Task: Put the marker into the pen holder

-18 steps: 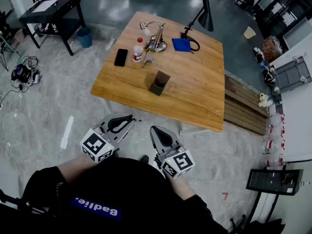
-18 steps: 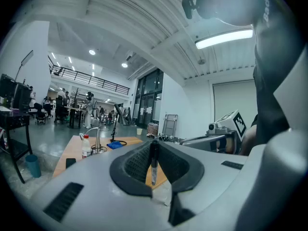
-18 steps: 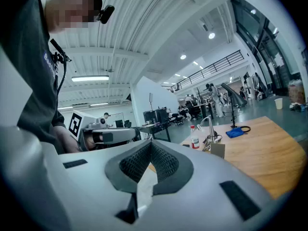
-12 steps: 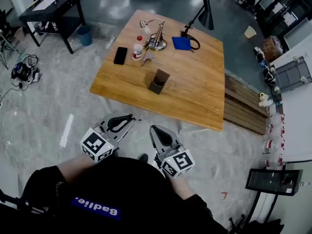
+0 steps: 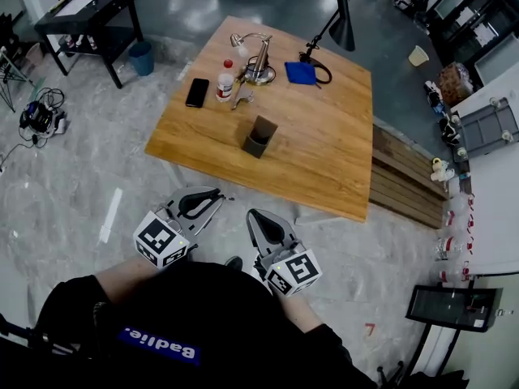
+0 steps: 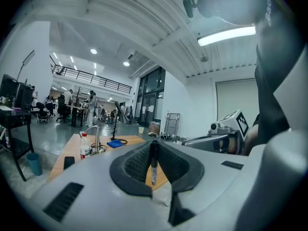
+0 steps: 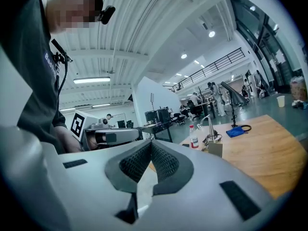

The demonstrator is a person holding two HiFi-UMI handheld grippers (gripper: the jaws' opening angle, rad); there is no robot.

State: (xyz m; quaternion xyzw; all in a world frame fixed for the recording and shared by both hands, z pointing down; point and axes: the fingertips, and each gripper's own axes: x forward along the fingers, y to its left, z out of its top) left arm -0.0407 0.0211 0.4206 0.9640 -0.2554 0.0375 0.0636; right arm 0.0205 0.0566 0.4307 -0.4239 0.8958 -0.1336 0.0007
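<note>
A black marker (image 6: 153, 163) stands upright between the closed jaws of my left gripper (image 6: 154, 146). In the head view my left gripper (image 5: 216, 198) is held over the floor, short of the wooden table (image 5: 324, 152). The dark square pen holder (image 5: 259, 137) stands near the table's middle, well ahead of both grippers. My right gripper (image 5: 252, 215) is beside the left one, jaws together with nothing between them. The right gripper view shows its closed jaws (image 7: 150, 146) and the pen holder (image 7: 215, 149) on the table beyond.
On the table's far side are a black phone (image 5: 196, 92), a small bottle (image 5: 223, 82), a silver desk lamp (image 5: 258, 59), a blue cloth (image 5: 300, 73) and a black lamp (image 5: 340, 23). A wooden bench (image 5: 405, 186) lies right of the table. A black side table (image 5: 81, 14) stands far left.
The table has shifted slightly left in the head view. Both grippers keep the same pose, the left one still holding the marker.
</note>
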